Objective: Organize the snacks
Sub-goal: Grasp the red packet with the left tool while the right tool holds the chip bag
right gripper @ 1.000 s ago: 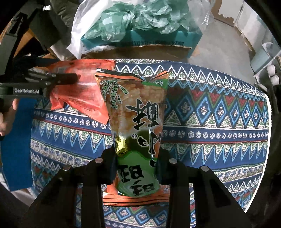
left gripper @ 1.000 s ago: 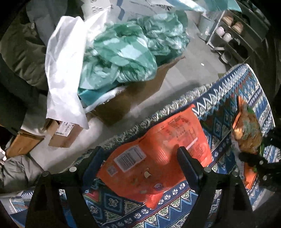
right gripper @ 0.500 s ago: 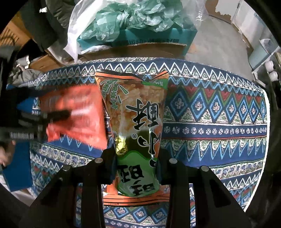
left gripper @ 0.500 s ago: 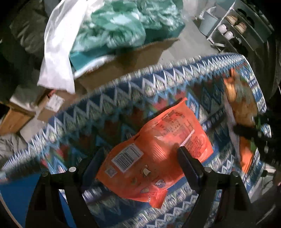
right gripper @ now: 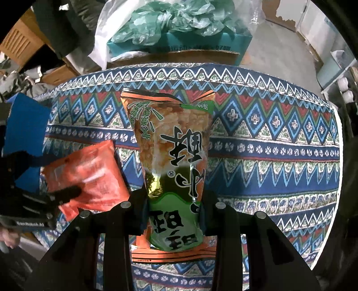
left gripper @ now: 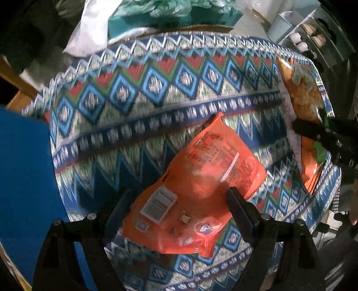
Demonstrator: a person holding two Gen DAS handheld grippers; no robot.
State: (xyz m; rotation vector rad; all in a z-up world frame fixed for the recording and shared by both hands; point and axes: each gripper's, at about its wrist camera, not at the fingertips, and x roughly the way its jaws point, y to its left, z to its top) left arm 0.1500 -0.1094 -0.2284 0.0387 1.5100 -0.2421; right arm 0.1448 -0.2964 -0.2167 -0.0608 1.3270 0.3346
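Left wrist view first: my left gripper [left gripper: 176, 201] points down over the patterned tablecloth [left gripper: 156, 94], fingers spread wide with the orange snack bag [left gripper: 201, 190] between them. The right finger [left gripper: 237, 201] lies against the bag's edge, but whether the left one truly presses on it I cannot tell; motion blur smears the cloth and the print on the bag. A blue sheet [left gripper: 24, 174] fills the left side, cut off by the frame.

Over to the right wrist view: my right gripper [right gripper: 174, 201] is clamped on the green and orange snack bag [right gripper: 170, 145], pinching its lower half, the bag's top reaching out over the tablecloth. Its bottom seam disappears behind the gripper body. At the left edge the left gripper shows dark and blurred across the orange bag, and the hand [right gripper: 9, 239] behind it is barely visible. Beyond the table, a teal box [right gripper: 179, 44] stuffed with green plastic bags [right gripper: 179, 20].
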